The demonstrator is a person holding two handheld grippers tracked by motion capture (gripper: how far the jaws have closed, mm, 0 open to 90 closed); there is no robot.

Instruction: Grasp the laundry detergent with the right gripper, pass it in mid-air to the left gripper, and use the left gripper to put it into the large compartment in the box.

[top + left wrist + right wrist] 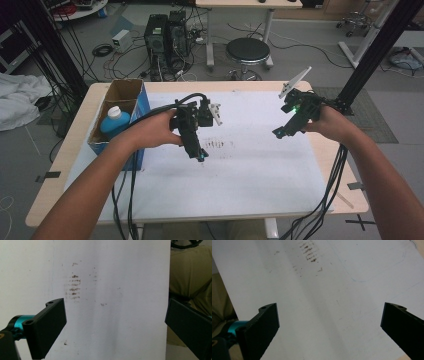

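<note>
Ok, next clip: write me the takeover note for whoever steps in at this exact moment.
Left claw: open, holding nothing, hovering over the white sheet near the brown smudges.
Right claw: open, holding nothing, raised above the sheet's right half.
Blue bottle with white cap stands in the cardboard box at the table's left edge, untouched.
Done: nothing visible yet.
Left: likely reach into the box for the bottle; nothing is gripped so far.

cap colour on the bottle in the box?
White cap on a blue bottle; clearest in the high view.
</note>
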